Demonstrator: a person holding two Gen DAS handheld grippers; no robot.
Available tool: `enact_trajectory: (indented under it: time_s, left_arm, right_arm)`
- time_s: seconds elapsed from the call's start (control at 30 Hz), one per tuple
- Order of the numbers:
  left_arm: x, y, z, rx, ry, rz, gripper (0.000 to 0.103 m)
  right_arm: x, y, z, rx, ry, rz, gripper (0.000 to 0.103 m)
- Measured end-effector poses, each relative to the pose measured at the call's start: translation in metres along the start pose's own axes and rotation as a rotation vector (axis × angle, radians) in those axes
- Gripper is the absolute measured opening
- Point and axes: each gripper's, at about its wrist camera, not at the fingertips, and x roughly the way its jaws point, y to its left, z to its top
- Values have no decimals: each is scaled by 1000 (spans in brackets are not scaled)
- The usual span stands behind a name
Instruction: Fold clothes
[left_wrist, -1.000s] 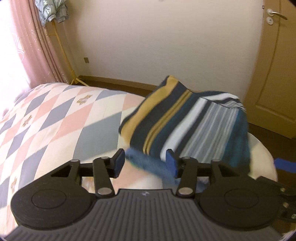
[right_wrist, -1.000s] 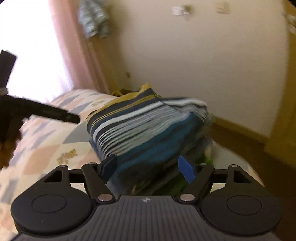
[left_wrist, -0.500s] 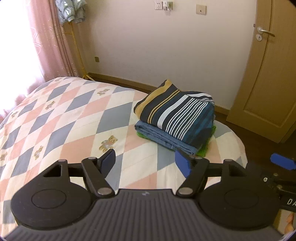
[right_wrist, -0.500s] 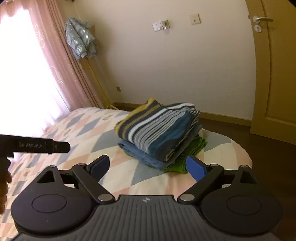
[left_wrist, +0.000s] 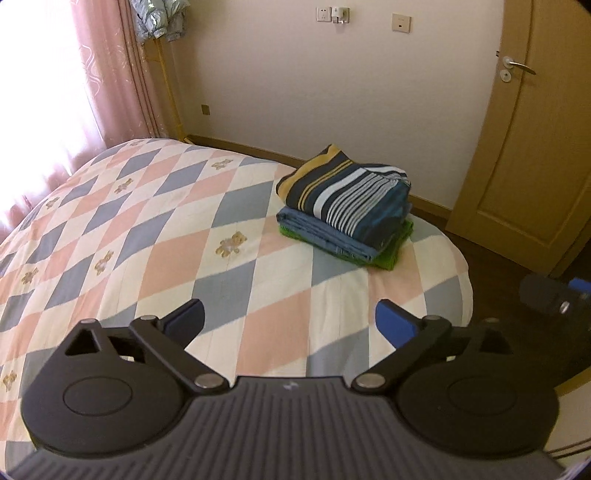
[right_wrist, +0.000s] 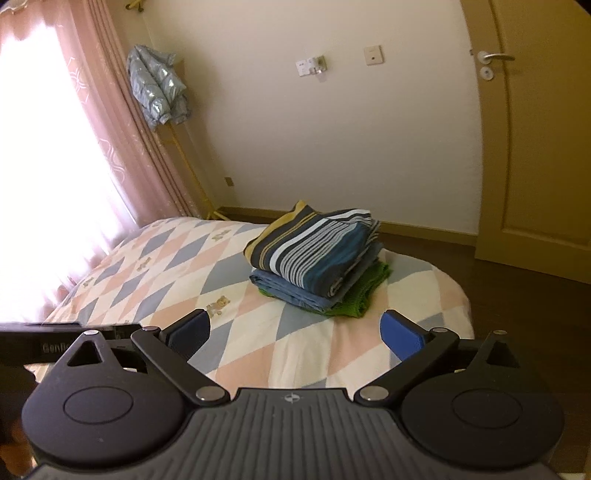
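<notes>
A folded striped garment (left_wrist: 343, 199) (right_wrist: 314, 251) tops a stack on the bed, over a folded blue piece (left_wrist: 325, 236) (right_wrist: 291, 288) and a green one (left_wrist: 391, 254) (right_wrist: 358, 295). My left gripper (left_wrist: 288, 317) hangs well back from the stack, jaws opening wide with nothing between them. My right gripper (right_wrist: 295, 328) is likewise back from the stack, its jaws still opening and empty. Part of the left gripper's body (right_wrist: 55, 343) shows at the left edge of the right wrist view.
The bed has a diamond-patterned quilt (left_wrist: 147, 236) (right_wrist: 177, 258) in pink, grey and white. A door (left_wrist: 532, 140) (right_wrist: 543, 147) stands at the right, a pink curtain (left_wrist: 110, 74) (right_wrist: 110, 129) at the left, and a puffy jacket (right_wrist: 159, 88) hangs by it. Dark floor (right_wrist: 517, 295) lies beyond the bed.
Both grippers let go of the striped garment, opened wide and pulled back and up. The stack now sits smaller and farther off.
</notes>
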Motion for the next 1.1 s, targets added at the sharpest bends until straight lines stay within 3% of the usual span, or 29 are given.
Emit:
enact_trajectory:
  time_s: [0.37, 0.57, 0.8, 0.9, 1.1]
  left_arm:
    - [-53, -15, -32, 13, -37, -7, 102]
    - [-78, -18, -30, -5, -99, 71, 102]
    - [-90, -23, -14, -23, -118, 109, 102]
    - [-86, -29, -8, -11, -100, 116, 102]
    - [-67, -42, 3, -1, -50, 115, 102]
  right_arm:
    - [-55, -3, -21, -19, 3, -79, 103]
    - [-68, 3, -21, -93, -49, -146, 103]
    - [-61, -5, -5, -101, -71, -141, 103]
    - [-58, -11, 4, -82, -83, -99, 103]
    - [-43, -21, 26, -63, -20, -35, 103]
